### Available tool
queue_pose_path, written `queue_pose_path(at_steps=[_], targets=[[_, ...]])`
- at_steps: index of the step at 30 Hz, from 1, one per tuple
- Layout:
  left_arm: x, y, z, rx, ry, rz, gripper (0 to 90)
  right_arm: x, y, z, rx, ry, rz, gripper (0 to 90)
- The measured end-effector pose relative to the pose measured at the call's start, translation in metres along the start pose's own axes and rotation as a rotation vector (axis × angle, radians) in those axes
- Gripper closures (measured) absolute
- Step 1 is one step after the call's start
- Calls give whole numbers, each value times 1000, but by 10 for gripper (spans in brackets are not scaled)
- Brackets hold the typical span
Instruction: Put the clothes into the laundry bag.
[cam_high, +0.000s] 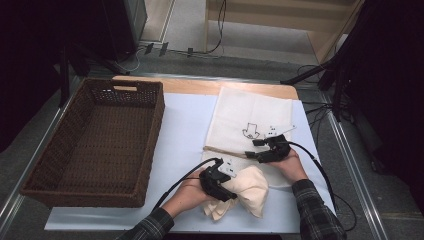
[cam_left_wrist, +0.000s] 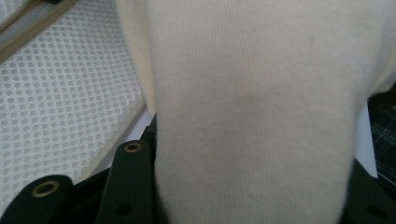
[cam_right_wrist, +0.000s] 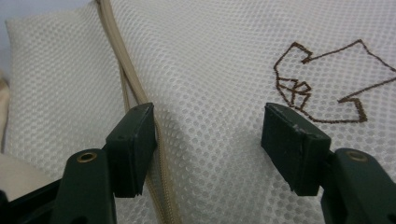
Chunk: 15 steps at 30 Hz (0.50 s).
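Basket (cam_high: 95, 145) left of bag (cam_high: 252, 117) (garment (cam_high: 247, 190) nearer).

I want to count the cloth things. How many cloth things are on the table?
2. A cream bundled cloth lies near the front edge, gripped by the left gripper. A white mesh bag lies flat behind it, under the right gripper. More could be hidden inside the bag.

A cream knit garment (cam_high: 250, 187), bunched into a soft lump, lies at the near edge of the desk just beside a flat white mesh laundry bag (cam_high: 245, 112) with a tan zipper (cam_high: 225, 151) and brown embroidered outline.
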<state>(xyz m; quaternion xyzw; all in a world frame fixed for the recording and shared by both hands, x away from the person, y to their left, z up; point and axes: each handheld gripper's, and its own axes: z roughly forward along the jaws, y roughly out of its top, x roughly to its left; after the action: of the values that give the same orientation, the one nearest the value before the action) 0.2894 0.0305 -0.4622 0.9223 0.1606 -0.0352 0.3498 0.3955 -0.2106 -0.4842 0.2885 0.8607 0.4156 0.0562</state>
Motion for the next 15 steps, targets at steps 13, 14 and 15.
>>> queue_pose_path(at_steps=[13,14,15], targets=[[0,0,0,1,-1,1,532,4,0,-1,9,-84,-78,658],[1,0,0,3,-1,3,532,4,0,-1,8,-92,-72,693],[1,0,0,1,-1,1,533,3,0,-1,7,-87,-72,749]])
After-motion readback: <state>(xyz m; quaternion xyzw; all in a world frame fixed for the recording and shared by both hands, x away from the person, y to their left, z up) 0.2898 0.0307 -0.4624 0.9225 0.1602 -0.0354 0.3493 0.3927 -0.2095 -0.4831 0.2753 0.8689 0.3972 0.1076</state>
